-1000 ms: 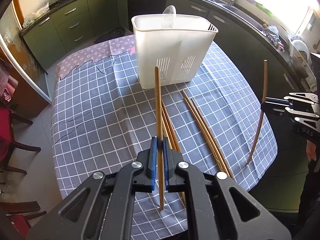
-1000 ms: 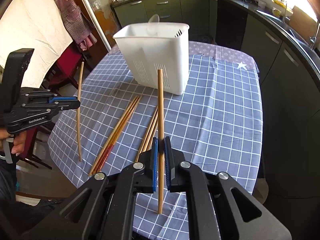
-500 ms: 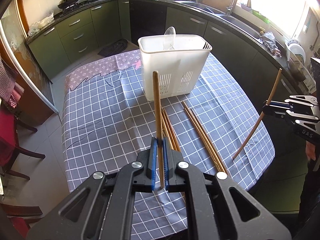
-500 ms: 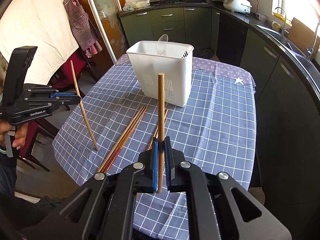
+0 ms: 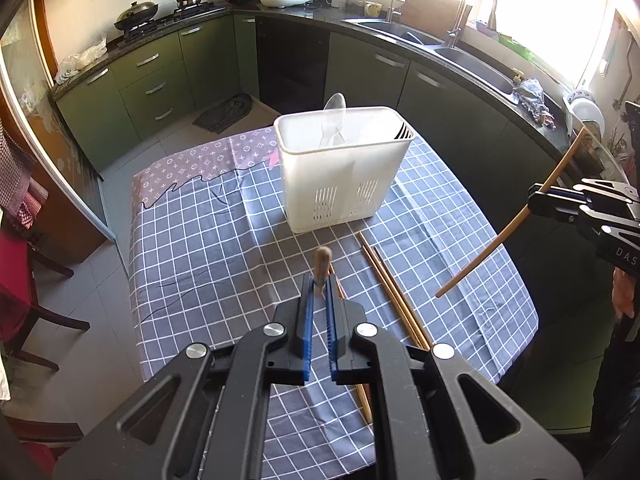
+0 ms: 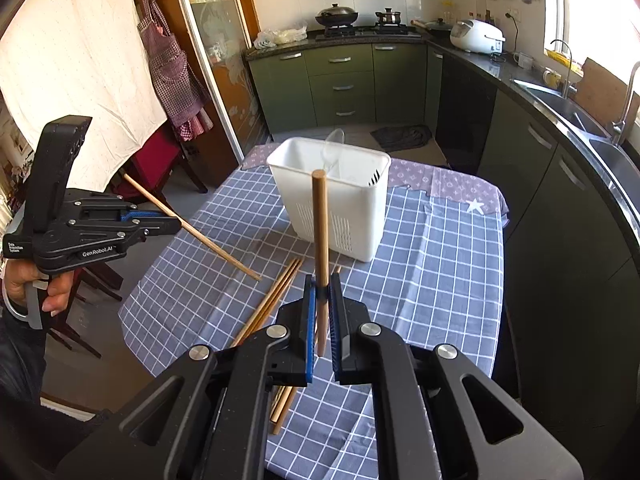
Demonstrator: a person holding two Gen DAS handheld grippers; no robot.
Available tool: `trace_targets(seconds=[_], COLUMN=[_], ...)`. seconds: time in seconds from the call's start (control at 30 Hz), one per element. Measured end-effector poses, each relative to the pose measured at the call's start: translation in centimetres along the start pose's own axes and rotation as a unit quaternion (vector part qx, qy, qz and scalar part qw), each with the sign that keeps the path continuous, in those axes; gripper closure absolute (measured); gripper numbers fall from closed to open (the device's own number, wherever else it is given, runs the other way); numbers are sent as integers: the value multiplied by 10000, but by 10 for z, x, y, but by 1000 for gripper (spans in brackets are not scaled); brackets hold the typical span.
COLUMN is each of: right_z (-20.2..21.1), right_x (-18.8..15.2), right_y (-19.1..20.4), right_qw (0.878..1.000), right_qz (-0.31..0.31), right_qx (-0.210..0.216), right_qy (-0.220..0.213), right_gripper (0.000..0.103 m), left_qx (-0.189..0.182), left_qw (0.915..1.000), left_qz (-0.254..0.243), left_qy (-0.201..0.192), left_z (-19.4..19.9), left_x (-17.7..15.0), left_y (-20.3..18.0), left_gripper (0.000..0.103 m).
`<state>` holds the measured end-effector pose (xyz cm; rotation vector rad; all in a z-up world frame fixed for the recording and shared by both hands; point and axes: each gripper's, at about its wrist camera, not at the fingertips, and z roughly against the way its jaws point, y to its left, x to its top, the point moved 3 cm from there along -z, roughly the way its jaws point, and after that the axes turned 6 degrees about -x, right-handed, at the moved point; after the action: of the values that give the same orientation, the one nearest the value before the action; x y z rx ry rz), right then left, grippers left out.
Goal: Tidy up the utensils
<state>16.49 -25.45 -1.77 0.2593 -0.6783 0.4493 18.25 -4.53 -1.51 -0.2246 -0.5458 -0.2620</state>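
A white utensil caddy (image 5: 344, 168) stands on the checked tablecloth, with a clear spoon (image 5: 334, 118) in it; it also shows in the right wrist view (image 6: 332, 196). My left gripper (image 5: 319, 288) is shut on a wooden chopstick (image 5: 321, 266) that points toward the camera. My right gripper (image 6: 322, 292) is shut on another chopstick (image 6: 321, 240), held upright. Each gripper appears in the other's view, the left gripper (image 6: 168, 226) and the right gripper (image 5: 534, 202), both held above the table with tilted chopsticks. Several loose chopsticks (image 5: 394, 296) lie on the cloth in front of the caddy.
The table (image 5: 192, 248) has a grey checked cloth and a pink patterned end behind the caddy. Red chairs (image 5: 20, 280) stand at its left. Green kitchen cabinets, a sink and a stove ring the room. A person's hand (image 6: 28, 284) holds the left gripper.
Both grippers have risen and pulled back from the table with their chopsticks. The chopsticks have tilted: the left one now points at its camera, and each looks slanted in the other view.
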Motion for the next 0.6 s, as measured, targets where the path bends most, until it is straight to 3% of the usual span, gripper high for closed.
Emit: trace_targets(seconds=[0.6], right_z=[62], right_x=[159], right_y=[-10], right_qw=[9940], right_qz=[-274], right_qx=[-110], right_qy=[-1056], right_gripper=[96], left_qx=[-18], left_qw=[9961], left_qz=[-213], left_qy=[-862], left_z=[81], left_x=[112], left_y=[-21], left_gripper=[97])
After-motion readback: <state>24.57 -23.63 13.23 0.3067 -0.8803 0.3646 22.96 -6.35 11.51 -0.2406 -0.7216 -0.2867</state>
